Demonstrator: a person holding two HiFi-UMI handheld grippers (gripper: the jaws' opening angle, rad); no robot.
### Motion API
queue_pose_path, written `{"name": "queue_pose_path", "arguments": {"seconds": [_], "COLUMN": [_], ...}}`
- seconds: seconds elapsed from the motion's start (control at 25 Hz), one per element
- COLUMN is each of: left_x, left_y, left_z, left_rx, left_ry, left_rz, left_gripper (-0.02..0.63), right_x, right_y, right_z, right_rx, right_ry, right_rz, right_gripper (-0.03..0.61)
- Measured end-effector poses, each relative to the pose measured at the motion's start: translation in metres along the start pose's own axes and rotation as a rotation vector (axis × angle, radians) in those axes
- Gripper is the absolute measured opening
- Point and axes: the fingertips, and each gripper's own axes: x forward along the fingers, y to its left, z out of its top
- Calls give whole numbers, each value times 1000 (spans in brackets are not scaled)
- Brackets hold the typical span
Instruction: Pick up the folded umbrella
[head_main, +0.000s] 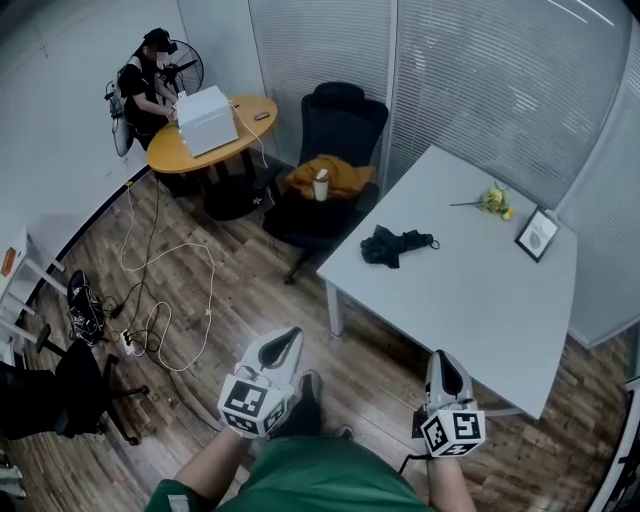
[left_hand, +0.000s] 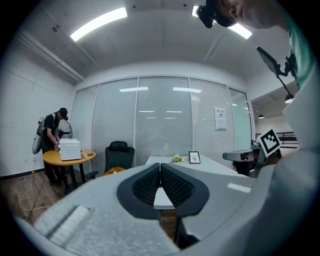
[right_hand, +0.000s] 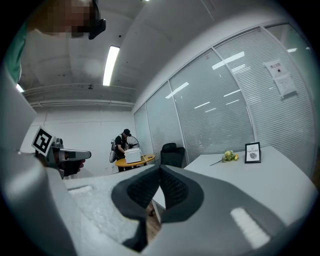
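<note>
The folded black umbrella (head_main: 393, 245) lies on the light grey table (head_main: 470, 300), near its left edge, in the head view. My left gripper (head_main: 287, 340) is held low over the wooden floor, well short of the table, its jaws shut with nothing between them. My right gripper (head_main: 445, 368) hovers at the table's near edge, also shut and empty. In the left gripper view the shut left gripper (left_hand: 160, 166) points at the table's end (left_hand: 165, 161). In the right gripper view the right gripper (right_hand: 160, 169) faces the table top (right_hand: 240, 175). The umbrella is hidden in both gripper views.
A yellow flower (head_main: 493, 202) and a small framed picture (head_main: 537, 235) lie at the table's far side. A black office chair (head_main: 330, 170) with an orange cloth and a cup stands left of the table. A person stands at a round wooden table (head_main: 205, 140) with a white box. Cables trail across the floor (head_main: 170, 300).
</note>
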Motion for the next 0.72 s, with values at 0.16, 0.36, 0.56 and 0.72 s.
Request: {"name": "queue_pose_path", "arguments": {"seconds": [0.16, 0.36, 0.56, 0.72], "left_x": [23, 68, 127, 174], "left_y": [10, 26, 52, 84], "left_z": [1, -6, -14, -14], "left_rx": [-10, -51, -87, -103], "left_ry": [-21, -14, 5, 15], "left_rz": [-5, -68, -137, -176], "left_gripper": [14, 14, 14, 14], "right_x": [14, 41, 90, 136], "right_y": [-5, -19, -34, -43], "right_z": [-3, -10, -13, -5], "right_rx": [-13, -32, -60, -70], "right_ry": [10, 45, 90, 98], "right_rz": [-13, -62, -108, -151], "right_gripper": [3, 3, 3, 3]}}
